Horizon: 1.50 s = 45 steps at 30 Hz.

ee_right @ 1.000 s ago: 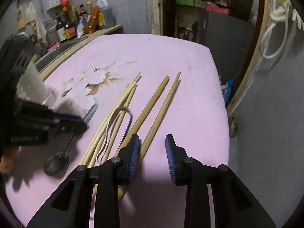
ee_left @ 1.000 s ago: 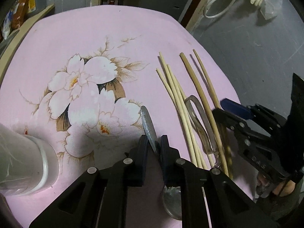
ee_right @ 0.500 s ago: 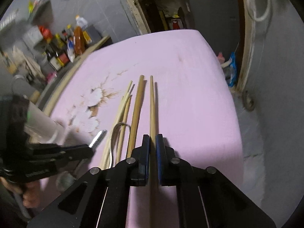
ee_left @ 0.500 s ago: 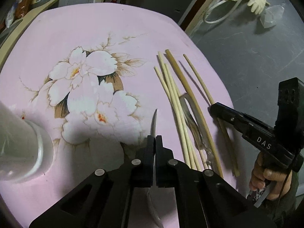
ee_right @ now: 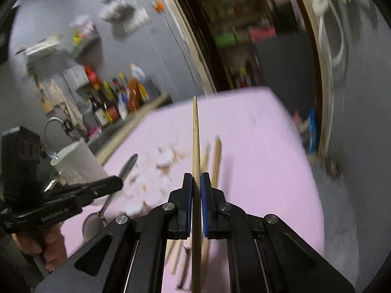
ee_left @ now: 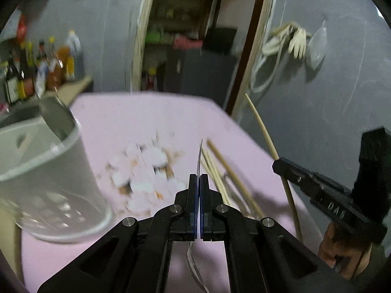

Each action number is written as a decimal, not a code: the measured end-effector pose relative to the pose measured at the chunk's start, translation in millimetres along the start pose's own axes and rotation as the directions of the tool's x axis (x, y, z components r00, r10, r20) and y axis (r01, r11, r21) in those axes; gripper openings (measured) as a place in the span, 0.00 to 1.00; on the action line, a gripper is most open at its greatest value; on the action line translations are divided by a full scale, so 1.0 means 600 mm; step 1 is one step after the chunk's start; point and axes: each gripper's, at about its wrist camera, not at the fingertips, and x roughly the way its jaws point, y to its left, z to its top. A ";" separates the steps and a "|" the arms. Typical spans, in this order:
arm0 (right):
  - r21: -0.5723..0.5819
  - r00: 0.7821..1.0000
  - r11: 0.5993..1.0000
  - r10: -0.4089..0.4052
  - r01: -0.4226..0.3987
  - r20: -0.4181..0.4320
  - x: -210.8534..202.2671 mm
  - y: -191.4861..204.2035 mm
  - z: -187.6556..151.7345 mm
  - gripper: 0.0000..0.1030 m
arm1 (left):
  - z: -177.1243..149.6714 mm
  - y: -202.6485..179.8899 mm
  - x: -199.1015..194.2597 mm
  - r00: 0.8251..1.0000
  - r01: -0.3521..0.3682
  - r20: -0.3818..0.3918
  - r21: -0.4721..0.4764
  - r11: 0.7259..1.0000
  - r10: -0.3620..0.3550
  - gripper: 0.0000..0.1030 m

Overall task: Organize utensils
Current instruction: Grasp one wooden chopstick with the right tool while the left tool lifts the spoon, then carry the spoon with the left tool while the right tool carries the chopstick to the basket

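My left gripper (ee_left: 198, 178) is shut on the handle of a metal spoon (ee_left: 200, 156), which shows edge-on above the pads and is lifted off the pink flowered cloth (ee_left: 151, 117). A white utensil holder (ee_left: 48, 171) stands close on the left. My right gripper (ee_right: 196, 178) is shut on a wooden chopstick (ee_right: 195, 134) that sticks up and forward, clear of the cloth. In the right wrist view the left gripper (ee_right: 117, 183) holds the spoon (ee_right: 127, 166) beside the holder (ee_right: 75, 161). Several more chopsticks (ee_left: 227, 171) lie on the cloth.
Sauce bottles (ee_right: 114, 102) and a tap (ee_right: 52, 124) line the counter at the back left. The table's far edge meets a doorway (ee_left: 195, 48); its right edge drops to a grey floor (ee_right: 354, 146). A thin metal loop lies among the chopsticks.
Both grippers closed, the left on the spoon handle and the right on a chopstick, and both rose off the cloth with them. Both views tilted upward toward the far wall.
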 end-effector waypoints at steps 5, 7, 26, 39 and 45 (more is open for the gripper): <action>-0.082 0.980 0.997 0.009 0.008 0.199 -0.027 0.053 0.017 0.05 | 0.029 -0.001 -0.057 0.990 -0.012 0.138 0.016 1.000 0.010 0.00; -0.101 0.964 0.995 0.029 -0.002 0.266 -0.033 0.070 0.029 0.05 | 0.044 -0.006 -0.071 0.982 -0.014 0.189 0.014 1.000 0.011 0.00; -0.125 0.800 0.912 0.403 -0.390 0.445 0.073 0.260 0.156 0.05 | 0.125 0.234 -0.256 0.831 -0.245 0.451 -0.230 0.942 0.326 0.00; -0.233 0.812 0.921 0.385 -0.311 0.438 0.155 0.329 0.115 0.05 | 0.080 0.321 -0.232 0.804 -0.226 0.460 -0.350 0.909 0.377 0.00; -0.263 0.833 0.921 0.376 -0.288 0.405 0.170 0.327 0.094 0.05 | 0.067 0.305 -0.227 0.767 -0.277 0.495 -0.317 0.907 0.407 0.00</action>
